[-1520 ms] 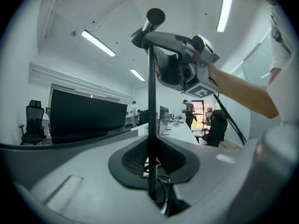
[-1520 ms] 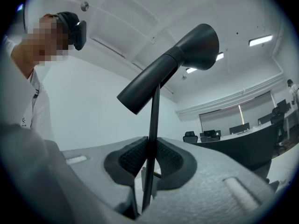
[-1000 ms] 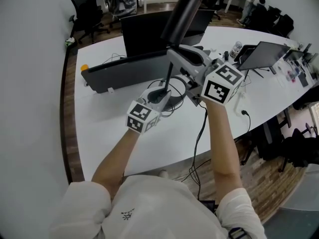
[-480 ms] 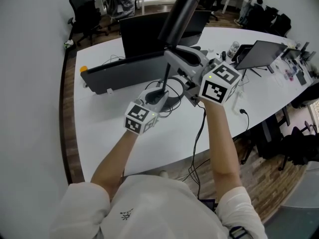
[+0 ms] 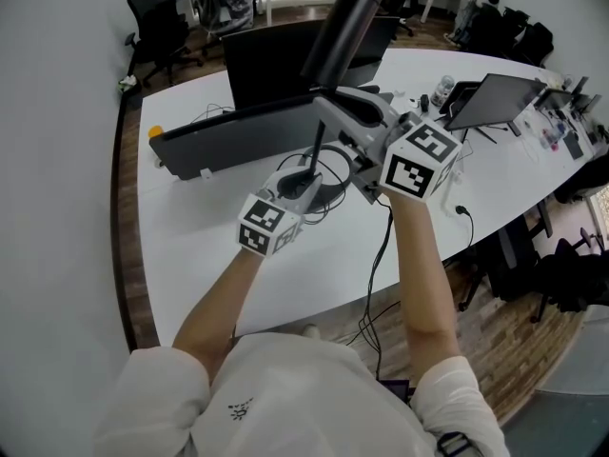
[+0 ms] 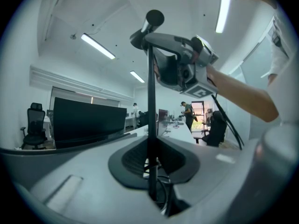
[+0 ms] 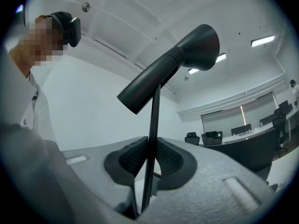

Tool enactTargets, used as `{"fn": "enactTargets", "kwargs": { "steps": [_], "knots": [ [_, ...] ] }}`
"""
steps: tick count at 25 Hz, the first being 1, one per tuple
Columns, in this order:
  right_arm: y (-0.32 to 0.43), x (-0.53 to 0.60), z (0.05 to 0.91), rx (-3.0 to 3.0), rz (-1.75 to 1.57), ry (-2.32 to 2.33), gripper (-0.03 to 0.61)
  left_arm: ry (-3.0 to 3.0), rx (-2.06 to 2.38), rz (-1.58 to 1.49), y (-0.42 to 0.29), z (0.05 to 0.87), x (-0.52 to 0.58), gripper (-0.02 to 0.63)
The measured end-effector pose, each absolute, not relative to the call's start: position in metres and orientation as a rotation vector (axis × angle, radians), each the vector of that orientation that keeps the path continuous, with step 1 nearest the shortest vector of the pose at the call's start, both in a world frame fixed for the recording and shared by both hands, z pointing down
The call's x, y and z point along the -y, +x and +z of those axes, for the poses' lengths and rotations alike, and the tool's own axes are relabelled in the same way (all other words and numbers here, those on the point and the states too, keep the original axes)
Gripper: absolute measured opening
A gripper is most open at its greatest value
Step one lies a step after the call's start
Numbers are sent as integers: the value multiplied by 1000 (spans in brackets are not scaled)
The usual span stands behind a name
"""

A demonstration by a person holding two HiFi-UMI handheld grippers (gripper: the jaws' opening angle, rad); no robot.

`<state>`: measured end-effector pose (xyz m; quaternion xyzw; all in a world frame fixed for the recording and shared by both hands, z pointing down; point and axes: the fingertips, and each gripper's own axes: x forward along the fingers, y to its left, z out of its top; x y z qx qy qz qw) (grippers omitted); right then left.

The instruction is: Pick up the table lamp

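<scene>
The table lamp has a black tube shade on a thin black stem, standing over the white table. My left gripper is shut on the stem low down, near the dark cable loops by its foot. My right gripper is shut on the same stem higher up, just under the shade. In the left gripper view the stem runs upright between the dark pads, with the right gripper clamped above. The right gripper view has the stem between its pads and the shade slanting overhead.
A black monitor and a long grey bar lie behind the lamp. A laptop and small items sit at the right. Cables hang over the near table edge. Office chairs stand at the back left.
</scene>
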<state>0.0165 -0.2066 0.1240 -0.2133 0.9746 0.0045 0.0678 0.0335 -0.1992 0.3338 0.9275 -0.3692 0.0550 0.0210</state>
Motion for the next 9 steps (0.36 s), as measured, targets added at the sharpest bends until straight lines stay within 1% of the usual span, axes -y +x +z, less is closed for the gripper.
{"fn": "enactTargets", "kwargs": {
  "steps": [9],
  "knots": [
    [17, 204, 129, -2938, 17, -642, 51, 2877, 1142, 174, 35, 339, 198, 48]
  ]
}}
